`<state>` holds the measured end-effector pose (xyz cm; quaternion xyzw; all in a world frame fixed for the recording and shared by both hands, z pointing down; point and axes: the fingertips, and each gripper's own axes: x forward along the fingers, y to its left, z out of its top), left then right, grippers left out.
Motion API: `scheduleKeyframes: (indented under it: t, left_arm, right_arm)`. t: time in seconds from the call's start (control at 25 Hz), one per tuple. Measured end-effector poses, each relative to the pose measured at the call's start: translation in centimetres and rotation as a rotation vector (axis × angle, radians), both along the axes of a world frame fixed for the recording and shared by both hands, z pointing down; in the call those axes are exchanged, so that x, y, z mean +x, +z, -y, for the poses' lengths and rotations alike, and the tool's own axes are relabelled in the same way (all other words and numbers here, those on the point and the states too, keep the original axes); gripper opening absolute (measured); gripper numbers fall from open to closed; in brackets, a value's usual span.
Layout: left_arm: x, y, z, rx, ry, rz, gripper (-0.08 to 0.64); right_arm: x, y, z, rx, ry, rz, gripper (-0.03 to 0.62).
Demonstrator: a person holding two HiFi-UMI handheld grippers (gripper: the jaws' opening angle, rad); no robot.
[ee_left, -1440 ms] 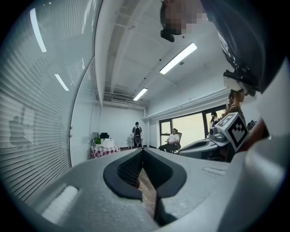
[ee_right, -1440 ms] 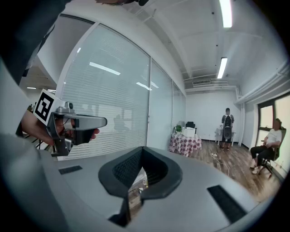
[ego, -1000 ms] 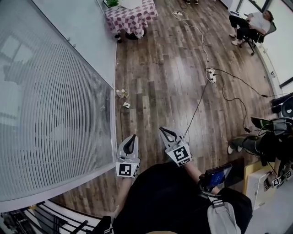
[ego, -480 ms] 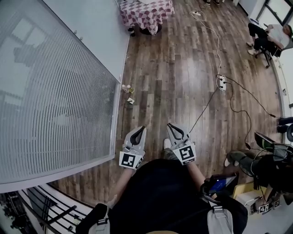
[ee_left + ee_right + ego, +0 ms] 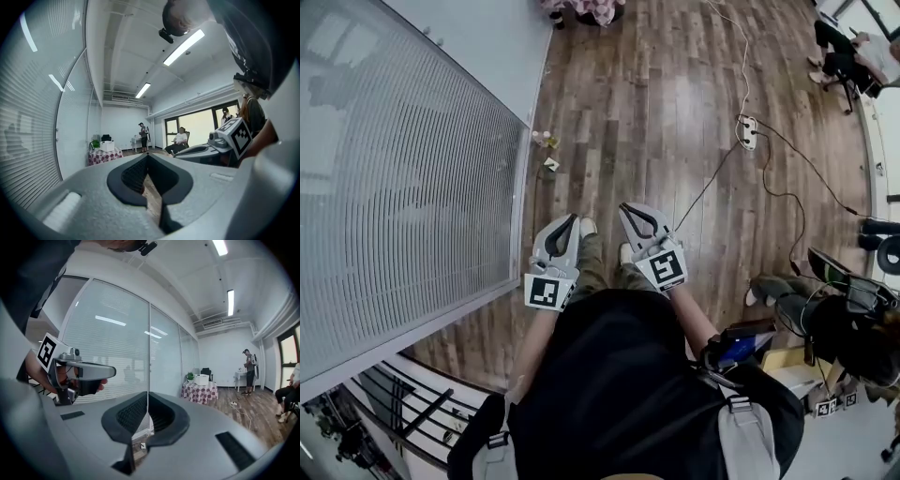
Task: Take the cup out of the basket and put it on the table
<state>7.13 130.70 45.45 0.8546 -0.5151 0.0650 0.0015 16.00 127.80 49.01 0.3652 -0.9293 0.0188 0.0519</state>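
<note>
Table [image 5: 200, 392] whole in right gripper view, cropped in head view

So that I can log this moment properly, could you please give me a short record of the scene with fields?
place: room with wooden floor, glass wall with blinds on the person's left
left gripper: fingers together, nothing held
right gripper: fingers together, nothing held
checked table: far end of the room, white box on it
power strip: on the floor, cable attached
cup, basket: not seen in any view
</note>
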Motion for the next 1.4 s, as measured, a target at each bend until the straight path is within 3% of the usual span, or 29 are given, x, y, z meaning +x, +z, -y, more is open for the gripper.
scheduleKeyframes:
  t: [0.2, 0.4, 0.84, 1.4]
  left_arm:
    - [0.5, -0.2, 4.0, 0.065, 0.056, -0.006, 0.005]
    - [1.4, -0.3, 8.3, 0.046, 0.113, -0.018, 0.005]
    - [0.7, -0.5, 15.9, 0.049, 0.241, -0.037, 0.005]
    - [-4.1, -1.4, 23.8, 0.042, 0.328, -0.052, 0.005]
  right_arm:
    - [-0.3, -0.2, 2.5, 0.012, 0.015, 0.001, 0.014]
    - [0.6, -1.1, 5.5, 0.010, 0.072, -0.004, 0.014]
    - [-1.2, -2.3, 12.1, 0.032, 0.171, -0.031, 0.014]
    - [-6.9, -3.5, 19.3, 0.056, 0.240, -0.072, 0.014]
